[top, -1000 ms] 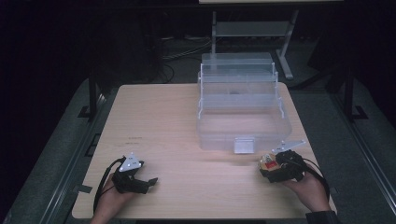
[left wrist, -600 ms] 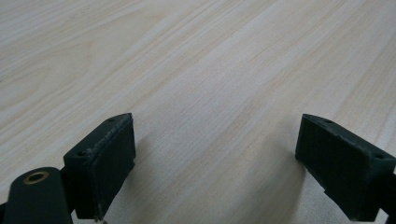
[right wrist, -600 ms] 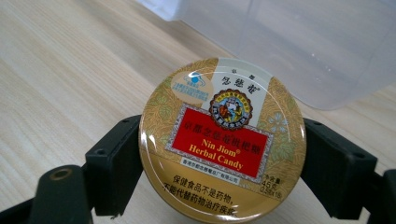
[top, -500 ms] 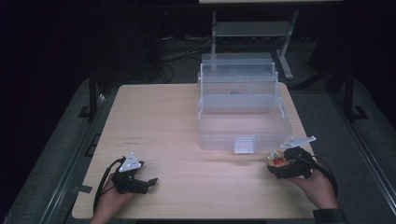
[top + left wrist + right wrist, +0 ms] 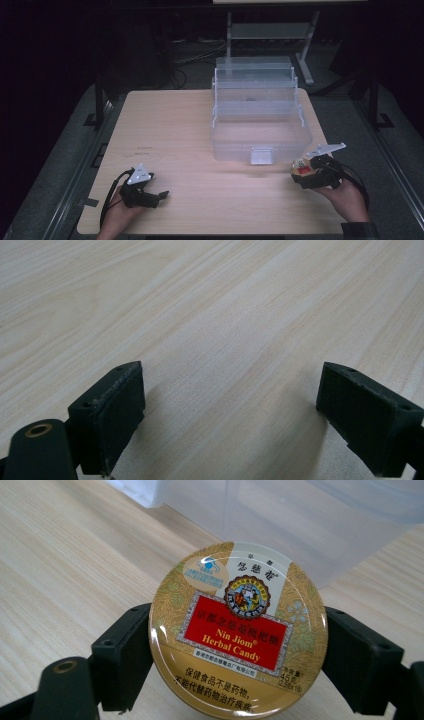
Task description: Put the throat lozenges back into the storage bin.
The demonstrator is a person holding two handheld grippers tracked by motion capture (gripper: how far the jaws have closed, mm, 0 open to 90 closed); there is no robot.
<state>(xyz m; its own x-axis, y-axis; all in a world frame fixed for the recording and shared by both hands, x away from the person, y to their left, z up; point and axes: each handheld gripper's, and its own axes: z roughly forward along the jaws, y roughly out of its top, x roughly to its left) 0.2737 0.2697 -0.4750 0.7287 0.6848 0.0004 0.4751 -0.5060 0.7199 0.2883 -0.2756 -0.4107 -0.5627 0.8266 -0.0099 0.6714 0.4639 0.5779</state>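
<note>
A round gold candy tin [image 5: 239,630] with a red label sits clamped between the two black jaws of my right gripper [image 5: 239,650]. In the high view that gripper [image 5: 306,170] hovers at the table's right front, just right of the clear plastic tiered box [image 5: 260,120], with the candy tin [image 5: 301,167] at its tip. The box's wall [image 5: 300,515] rises close behind the tin. My left gripper [image 5: 159,195] rests at the table's left front, open, with bare wood between its fingers [image 5: 112,410].
The light wooden table [image 5: 170,135] has a wide bare stretch left of the box. The box's white latch [image 5: 261,155] faces the front edge. Beyond the table stand a dark floor, cables and a metal shelf frame [image 5: 270,30].
My right gripper has moved right and slightly away from the box's front corner, carrying the tin. The left gripper has stayed where it was.
</note>
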